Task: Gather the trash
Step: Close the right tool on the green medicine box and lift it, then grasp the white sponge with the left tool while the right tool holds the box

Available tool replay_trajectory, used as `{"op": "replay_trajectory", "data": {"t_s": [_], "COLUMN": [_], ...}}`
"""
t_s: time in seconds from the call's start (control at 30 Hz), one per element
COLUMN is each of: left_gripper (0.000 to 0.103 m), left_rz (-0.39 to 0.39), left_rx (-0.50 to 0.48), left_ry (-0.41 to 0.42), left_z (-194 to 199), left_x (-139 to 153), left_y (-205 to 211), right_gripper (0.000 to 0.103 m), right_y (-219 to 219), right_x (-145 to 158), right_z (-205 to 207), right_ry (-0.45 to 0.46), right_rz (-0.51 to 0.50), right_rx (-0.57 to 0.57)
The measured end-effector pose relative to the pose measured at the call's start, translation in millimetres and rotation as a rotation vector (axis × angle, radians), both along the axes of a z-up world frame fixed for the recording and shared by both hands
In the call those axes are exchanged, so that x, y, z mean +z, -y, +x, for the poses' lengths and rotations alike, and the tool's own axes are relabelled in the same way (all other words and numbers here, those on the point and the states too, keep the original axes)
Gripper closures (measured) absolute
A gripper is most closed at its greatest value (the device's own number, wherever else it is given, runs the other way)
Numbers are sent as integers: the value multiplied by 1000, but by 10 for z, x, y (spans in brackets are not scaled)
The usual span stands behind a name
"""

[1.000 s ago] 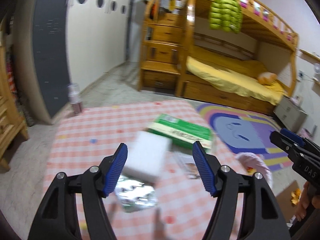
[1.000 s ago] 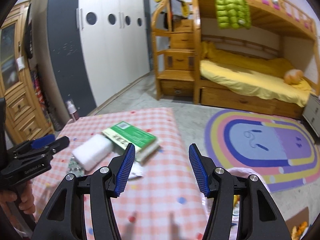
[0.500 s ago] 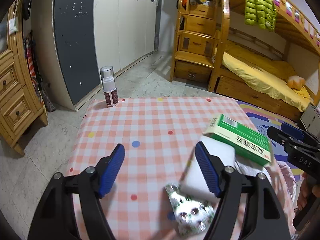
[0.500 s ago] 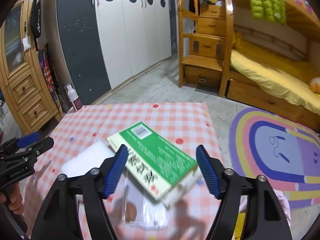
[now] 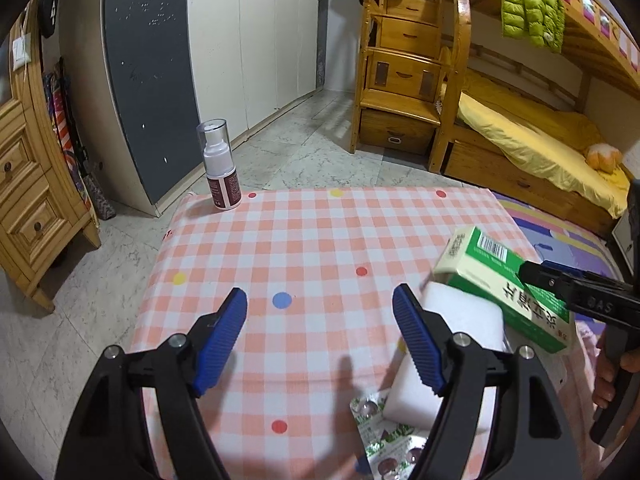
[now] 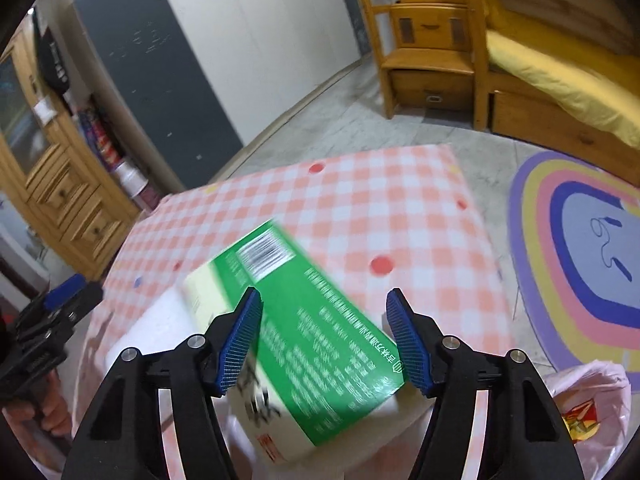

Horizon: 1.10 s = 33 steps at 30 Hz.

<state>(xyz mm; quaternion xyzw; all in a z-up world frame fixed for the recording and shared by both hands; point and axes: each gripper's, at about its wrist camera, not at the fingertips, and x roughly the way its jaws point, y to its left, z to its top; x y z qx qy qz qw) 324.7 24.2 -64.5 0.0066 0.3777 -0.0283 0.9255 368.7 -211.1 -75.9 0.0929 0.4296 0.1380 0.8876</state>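
Observation:
A green and cream medicine box (image 6: 304, 320) lies on the pink checked tablecloth (image 6: 400, 208), partly on a white foam block (image 5: 452, 344). My right gripper (image 6: 324, 336) is open, its jaws on either side of the box and close above it. The box also shows in the left wrist view (image 5: 500, 288), with my right gripper's fingertips (image 5: 560, 284) over it. My left gripper (image 5: 320, 332) is open and empty above bare cloth, left of the foam block. A foil blister pack (image 5: 384, 440) lies near the front edge.
A spray bottle (image 5: 219, 168) stands at the table's far left corner. A pink plastic bag (image 6: 580, 404) hangs off the table's right side. Beyond are a wardrobe (image 5: 240, 40), a wooden drawer chest (image 5: 28, 200), a bunk bed (image 5: 520, 132) and a rainbow rug (image 6: 580, 260).
My right gripper has moved down and forward onto the green box, which now lies between its jaws. My left gripper has swung left, away from the foam block, and come closer to the table.

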Motion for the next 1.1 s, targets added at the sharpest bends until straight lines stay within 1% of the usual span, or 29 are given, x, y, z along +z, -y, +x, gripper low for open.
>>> {"op": "replay_trajectory", "data": {"t_s": [0.13,0.2,0.23,0.27,0.3,0.33,0.4,0.53,0.6,0.7,0.8,0.87,0.93,1.03,1.1], "left_gripper": [30,30,30,29,27,26,25,18,16,16,16,16,16,16,16], "left_rz": [9,20,14,-6,-23,-40,-52,-63,-51,-35,-42,-42,-42,-51,-54], "left_rx": [-5,11,26,35,38,44,58,93,95,88,83,79,76,70,62], "left_ry": [2,3,-1,-10,-17,-26,-32,-30,-29,-27,-25,-20,-18,-20,-20], "left_z": [-193,-304,-372,-442,-483,-530,-577,-520,-489,-450,-437,-444,-458,-486,-515], "left_x": [42,69,83,85,80,71,56,58,52,48,62,72,76,77,75], "left_y": [1,-19,-45,-81,-107,-135,-169,-168,-144,-116,-122,-127,-132,-145,-147], "right_gripper": [38,37,35,23,16,13,13,13,13,13,13,14,20,24,26], "right_y": [-135,-211,-244,-267,-281,-306,-383,-601,-648,-740,-764,-732,-707,-697,-663], "right_x": [19,52,78,101,119,141,152,111,96,33,-38,-41,-11,107,268], "right_z": [-264,-387,-455,-513,-568,-624,-664,-654,-624,-550,-453,-424,-427,-516,-655], "right_ry": [-23,-12,3,15,29,50,75,89,96,87,57,42,40,83,149], "right_rz": [15,-4,-22,-40,-54,-73,-115,-214,-250,-310,-328,-298,-278,-302,-321], "right_rx": [69,91,89,77,63,45,32,43,41,26,2,-7,-12,-29,-42]}}
